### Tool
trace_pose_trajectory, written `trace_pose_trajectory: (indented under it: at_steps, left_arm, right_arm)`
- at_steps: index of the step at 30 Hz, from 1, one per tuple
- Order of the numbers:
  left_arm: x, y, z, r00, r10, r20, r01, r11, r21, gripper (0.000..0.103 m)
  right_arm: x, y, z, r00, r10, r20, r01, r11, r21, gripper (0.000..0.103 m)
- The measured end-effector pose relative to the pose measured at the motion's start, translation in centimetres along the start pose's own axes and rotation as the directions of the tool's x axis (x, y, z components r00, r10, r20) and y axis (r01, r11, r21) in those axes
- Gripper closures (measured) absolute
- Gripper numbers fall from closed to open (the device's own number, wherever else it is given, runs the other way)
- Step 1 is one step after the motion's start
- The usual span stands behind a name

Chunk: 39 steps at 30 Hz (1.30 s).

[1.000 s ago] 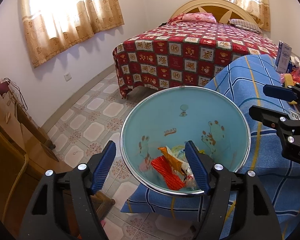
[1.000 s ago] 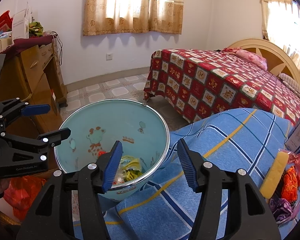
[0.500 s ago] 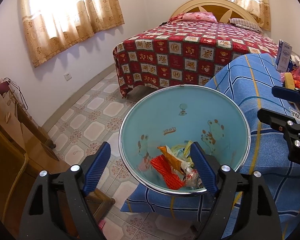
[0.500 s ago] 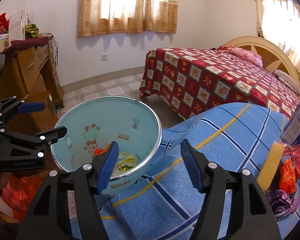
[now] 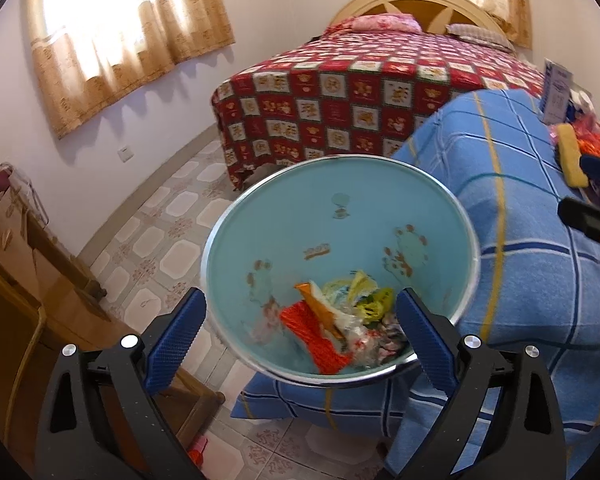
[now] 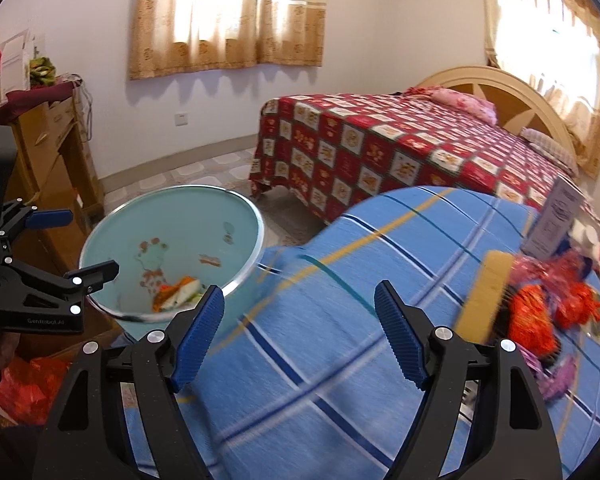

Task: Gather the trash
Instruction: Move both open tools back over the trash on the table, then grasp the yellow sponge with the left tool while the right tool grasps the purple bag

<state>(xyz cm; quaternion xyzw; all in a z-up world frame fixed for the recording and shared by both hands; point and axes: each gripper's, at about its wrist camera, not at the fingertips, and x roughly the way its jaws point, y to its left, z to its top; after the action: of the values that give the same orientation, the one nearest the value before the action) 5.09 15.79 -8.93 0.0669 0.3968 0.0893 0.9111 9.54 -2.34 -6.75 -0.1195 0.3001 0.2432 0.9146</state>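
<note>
Right gripper [image 6: 299,334], jaws apart and empty, is nearer the wrappers [image 6: 540,312] lying ahead to its right on the blue blanket [image 6: 340,360]; left gripper [image 5: 300,338], also apart, hangs over the bin [image 5: 474,256].

We see a pale blue bin [image 5: 342,216] tilted open between our left tool's fingers, crumpled wrappers [image 5: 332,316] inside, more red and purple trash [image 6: 540,312] right of our right tool
</note>
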Motion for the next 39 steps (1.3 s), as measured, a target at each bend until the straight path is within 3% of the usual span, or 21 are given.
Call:
trace_pose_trajectory:
  at_steps: [10, 15, 21, 29, 34, 39]
  left_arm:
    - [-0.4, -5.6, 1.2, 0.997, -0.078, 0.027, 0.077, 0.995, 0.067, 0.009]
    - [-0.3, -8.1, 2.7, 0.993, -0.103, 0.053, 0.099, 0.992, 0.072, 0.009]
    - [0.7, -10.3, 4.3, 0.992, -0.104, 0.072, 0.098, 0.992, 0.078, 0.009]
    - [1.1, -11.5, 5.4, 0.988, -0.136, 0.07, 0.129, 0.987, 0.093, 0.008]
    - [1.6, -11.9, 5.6, 0.988, -0.144, 0.055, 0.139, 0.986, 0.091, 0.008]
    - [1.7, -13.0, 6.5, 0.985, -0.162, 0.059, 0.157, 0.984, 0.089, 0.008]
  right_arm:
    - [-3.7, -5.7, -2.0, 0.993, -0.119, 0.002, 0.119, 0.99, 0.073, 0.026]
    - [-5.2, -9.7, -2.9, 0.976, -0.218, -0.001, 0.215, 0.965, 0.148, 0.023]
    - [-4.1, -13.2, -2.8, 0.956, -0.291, -0.042, 0.293, 0.934, 0.206, 0.022]
    - [-4.3, -16.4, -5.5, 0.928, -0.332, -0.169, 0.362, 0.911, 0.199, 0.022]
    - [-7.3, -18.3, -7.7, 0.919, -0.345, -0.189, 0.383, 0.893, 0.234, 0.021]
    - [-9.5, -19.8, -9.5, 0.925, -0.335, -0.177, 0.375, 0.874, 0.309, 0.021]
